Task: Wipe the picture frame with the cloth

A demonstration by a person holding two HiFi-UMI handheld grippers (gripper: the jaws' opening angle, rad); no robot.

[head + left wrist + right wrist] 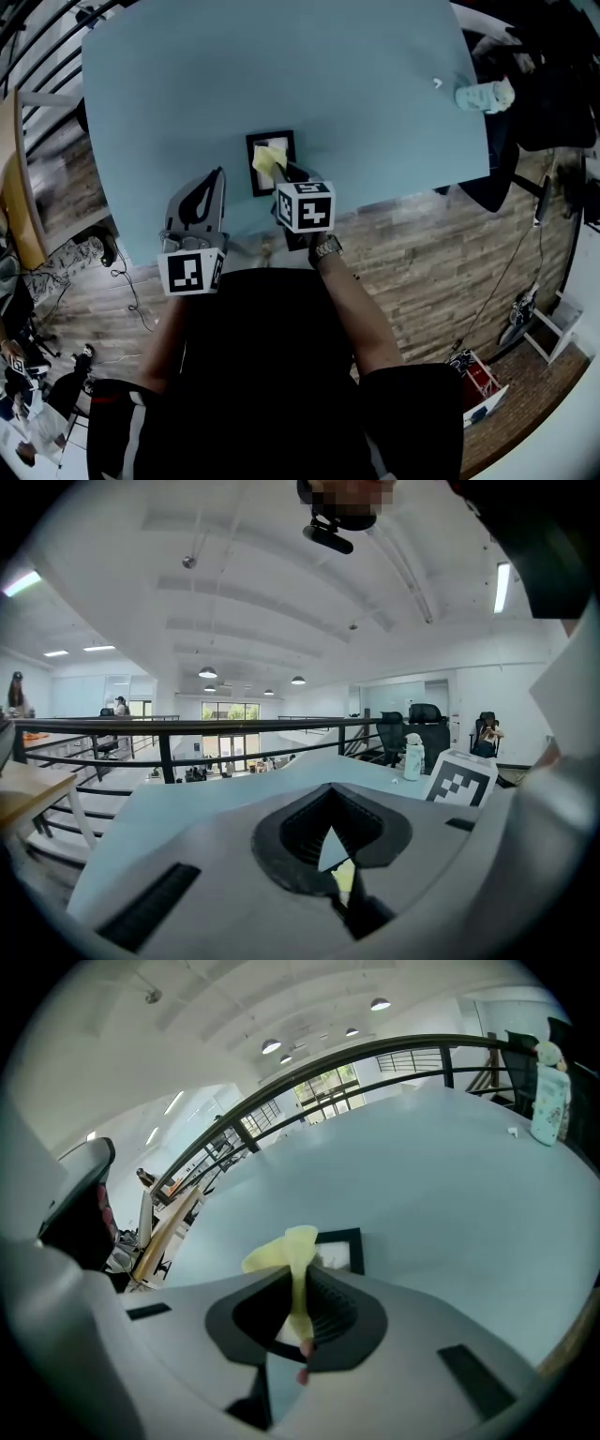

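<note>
A pale blue table point(281, 66) stands on a wood-plank floor point(422, 253) in an open office loft, with a black railing point(187, 726) beyond its far edge. One black picture frame point(265, 185) lies flat near the table's near edge, in front of the person. The right gripper point(300, 1288) has its fingers closed on one yellow cloth point(281, 1251), which sticks up in a fold past the tips and hangs over the frame; whether the cloth touches the glass cannot be told. The left gripper point(218, 178) is just left of the frame with its tips together and nothing between them. Each of the two grippers carries a cube of black-and-white square markers. The only container in sight is one white patterned bottle point(483, 96), upright at the table's far right corner, well apart from the frame; its contents cannot be seen, and its print is too small to read. One small white scrap point(437, 83) lies just beside it.
</note>
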